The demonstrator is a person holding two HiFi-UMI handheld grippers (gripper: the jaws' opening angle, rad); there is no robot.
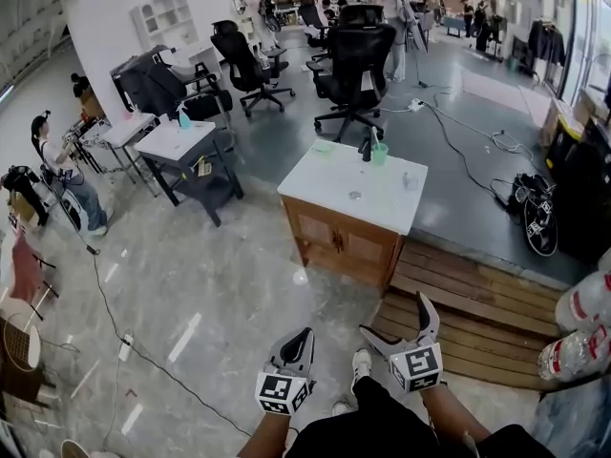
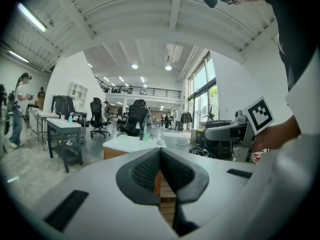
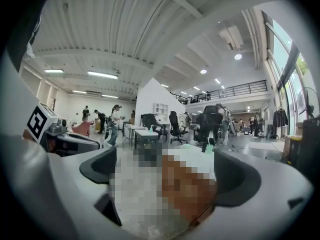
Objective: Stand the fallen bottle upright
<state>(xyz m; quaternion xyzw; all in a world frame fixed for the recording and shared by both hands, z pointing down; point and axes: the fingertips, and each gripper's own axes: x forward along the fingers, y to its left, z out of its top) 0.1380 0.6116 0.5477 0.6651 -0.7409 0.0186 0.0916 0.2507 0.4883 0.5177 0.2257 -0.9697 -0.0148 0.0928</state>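
- Head view: my left gripper [image 1: 305, 335] and right gripper [image 1: 393, 315], well short of the white-topped wooden cabinet [image 1: 334, 175].
- Gripper views show more: left jaws closed, right spread wide, both empty.

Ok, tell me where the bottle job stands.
Nothing looks done. Nothing is in hand: left gripper shut, right gripper open, both empty, well short of the white-topped cabinet. Left: reach the fallen bottle, not clearly visible here, grip it, stand it upright.
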